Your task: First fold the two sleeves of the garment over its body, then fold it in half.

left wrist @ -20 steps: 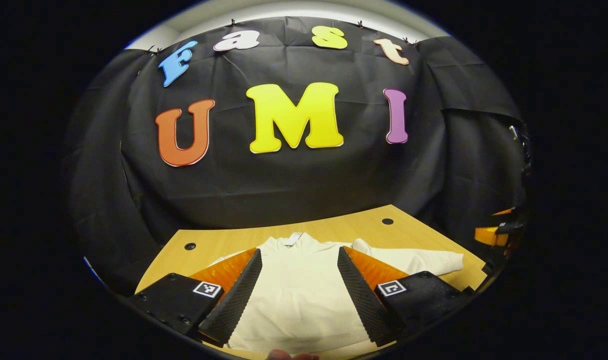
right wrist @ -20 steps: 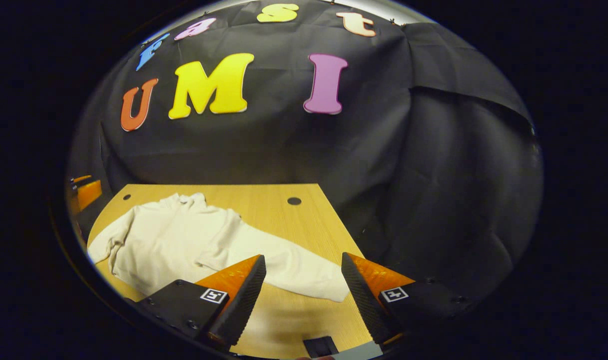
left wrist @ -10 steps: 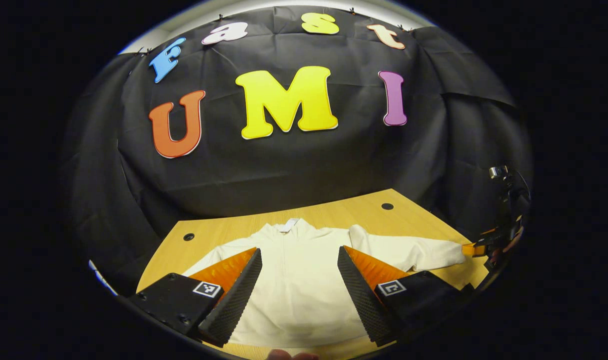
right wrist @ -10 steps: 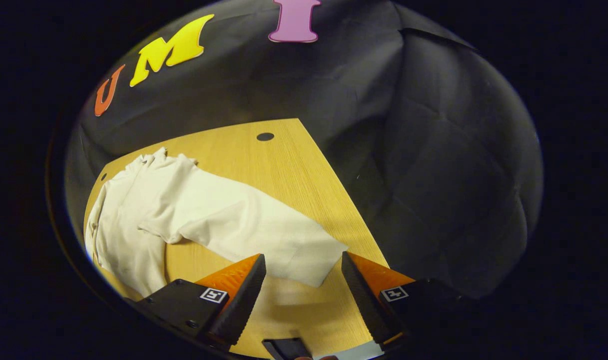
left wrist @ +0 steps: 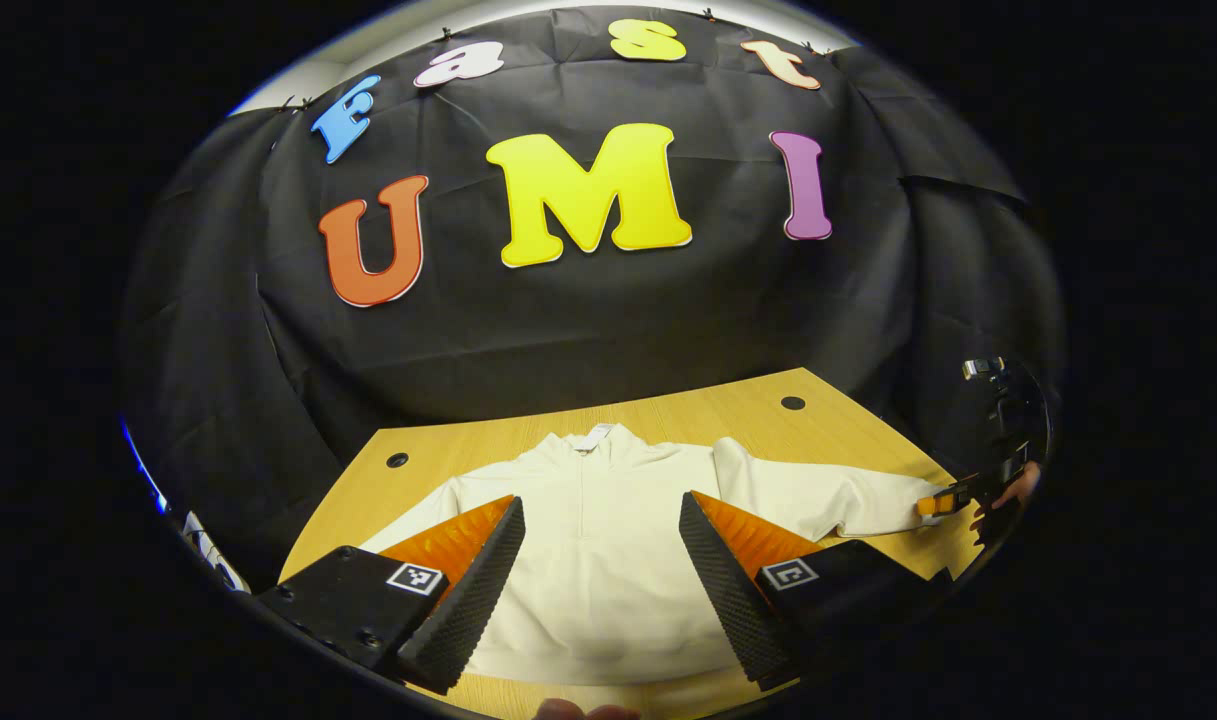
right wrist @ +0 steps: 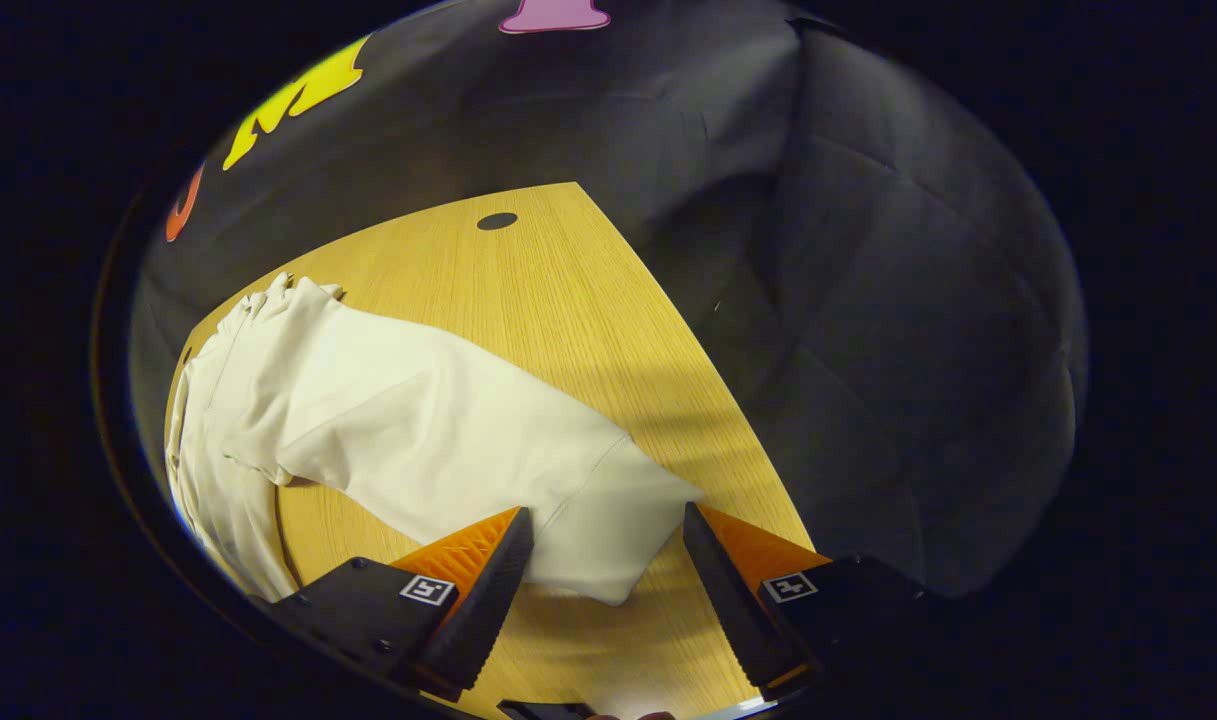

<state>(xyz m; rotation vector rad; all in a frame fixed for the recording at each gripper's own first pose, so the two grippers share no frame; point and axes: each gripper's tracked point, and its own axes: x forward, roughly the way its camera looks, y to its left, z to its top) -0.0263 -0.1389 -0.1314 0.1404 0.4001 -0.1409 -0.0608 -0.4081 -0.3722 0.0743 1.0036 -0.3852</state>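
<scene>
Tabletop (right wrist: 568, 290) bears garment (left wrist: 598, 540), its cuff (right wrist: 608, 540) between spread fingers (right wrist: 488, 580).

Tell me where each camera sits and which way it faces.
Left gripper view: rides the open left gripper, over the table's near edge, facing the white garment's body.
Right gripper view: rides the open right gripper, angled down at the sleeve cuff.
Shared: garment, table, booth wall; the left gripper view also catches the right gripper.

The cream long-sleeved garment (left wrist: 598, 560) is lying flat and face up on the wooden worktop (left wrist: 748, 420), collar pointing at the far edge. Its right sleeve (right wrist: 448, 450) is stretching straight out sideways, not folded over yet, cuff (right wrist: 608, 540) resting near the worktop's edge.
</scene>
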